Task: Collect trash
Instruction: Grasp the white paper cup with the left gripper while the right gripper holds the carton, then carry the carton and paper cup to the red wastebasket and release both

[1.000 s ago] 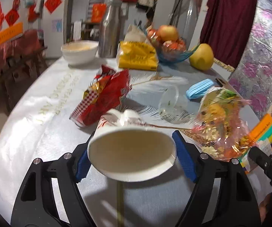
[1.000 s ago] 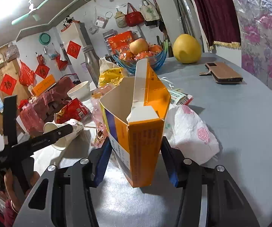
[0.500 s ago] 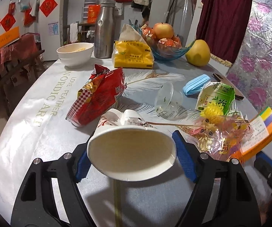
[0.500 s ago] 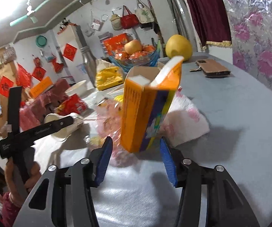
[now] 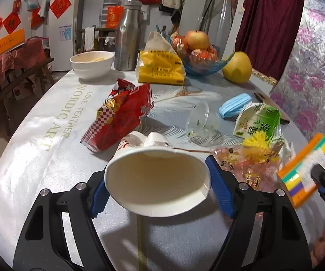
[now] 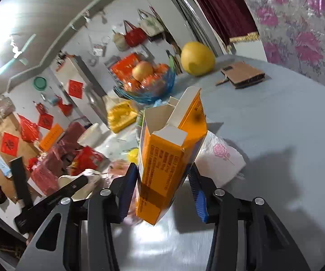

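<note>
My left gripper (image 5: pixel 155 171) is shut on a white paper cup (image 5: pixel 158 180), held above the table with its mouth facing the camera. The jaws of my right gripper (image 6: pixel 162 169) are closing on an opened orange carton (image 6: pixel 167 158). The carton stands tilted between the blue pads, and both pads touch its sides. From the left wrist view the same carton (image 5: pixel 307 176) appears at the far right. On the table lie a red snack bag (image 5: pixel 121 117), a clear plastic cup (image 5: pixel 202 122), a blue face mask (image 5: pixel 234 108), a green tea carton (image 5: pixel 259 122) and a crinkled wrapper (image 5: pixel 248 158).
A rose-printed napkin (image 6: pixel 219 158) lies just behind the orange carton. Further back stand a white bowl (image 5: pixel 92 64), a steel flask (image 5: pixel 128 38), a yellow bag (image 5: pixel 160 67), a fruit bowl (image 5: pixel 198 56) and a pomelo (image 5: pixel 237 67). A brown phone case (image 6: pixel 243 74) lies at the far right.
The right gripper's pads let go of the orange carton, then closed on it again. The carton has turned and tilted between them. The left gripper and its cup have stayed still.
</note>
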{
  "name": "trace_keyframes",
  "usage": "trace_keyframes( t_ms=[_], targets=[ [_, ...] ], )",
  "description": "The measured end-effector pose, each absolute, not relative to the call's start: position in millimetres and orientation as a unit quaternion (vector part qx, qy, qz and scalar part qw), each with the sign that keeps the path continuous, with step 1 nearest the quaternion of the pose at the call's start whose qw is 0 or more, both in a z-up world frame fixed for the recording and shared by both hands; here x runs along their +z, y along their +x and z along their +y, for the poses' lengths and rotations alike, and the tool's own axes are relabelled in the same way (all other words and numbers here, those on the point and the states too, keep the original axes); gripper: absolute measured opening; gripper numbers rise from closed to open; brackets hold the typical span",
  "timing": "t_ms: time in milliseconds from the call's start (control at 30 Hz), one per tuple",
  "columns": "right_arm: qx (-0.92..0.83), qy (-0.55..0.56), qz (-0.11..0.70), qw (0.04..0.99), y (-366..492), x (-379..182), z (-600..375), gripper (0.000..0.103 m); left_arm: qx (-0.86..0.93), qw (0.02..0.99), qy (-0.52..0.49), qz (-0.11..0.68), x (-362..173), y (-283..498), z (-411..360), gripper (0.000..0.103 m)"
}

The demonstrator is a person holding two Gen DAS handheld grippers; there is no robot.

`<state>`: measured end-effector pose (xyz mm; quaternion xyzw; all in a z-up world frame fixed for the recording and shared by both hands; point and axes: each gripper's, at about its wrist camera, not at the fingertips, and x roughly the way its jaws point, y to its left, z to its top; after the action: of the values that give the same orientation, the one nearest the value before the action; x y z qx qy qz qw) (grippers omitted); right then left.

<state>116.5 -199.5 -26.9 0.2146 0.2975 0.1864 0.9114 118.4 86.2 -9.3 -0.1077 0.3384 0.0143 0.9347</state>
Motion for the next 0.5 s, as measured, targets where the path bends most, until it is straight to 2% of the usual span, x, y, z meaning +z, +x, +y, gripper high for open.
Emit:
trace_keyframes(
  t_ms=[200, 500],
  targets=[
    [0.182, 0.204, 0.267, 0.924, 82.5, -8.2, -224.2, 0.048, -0.007, 0.938, -0.124, 0.325, -2.3, 97.8, 86.8, 0.075],
    [0.177, 0.180, 0.227, 0.941, 37.2, 18.2, -249.9, 0.048, -0.045, 0.953, -0.077, 0.291, 30.8, 52.6, 43.4, 0.075]
  ],
)
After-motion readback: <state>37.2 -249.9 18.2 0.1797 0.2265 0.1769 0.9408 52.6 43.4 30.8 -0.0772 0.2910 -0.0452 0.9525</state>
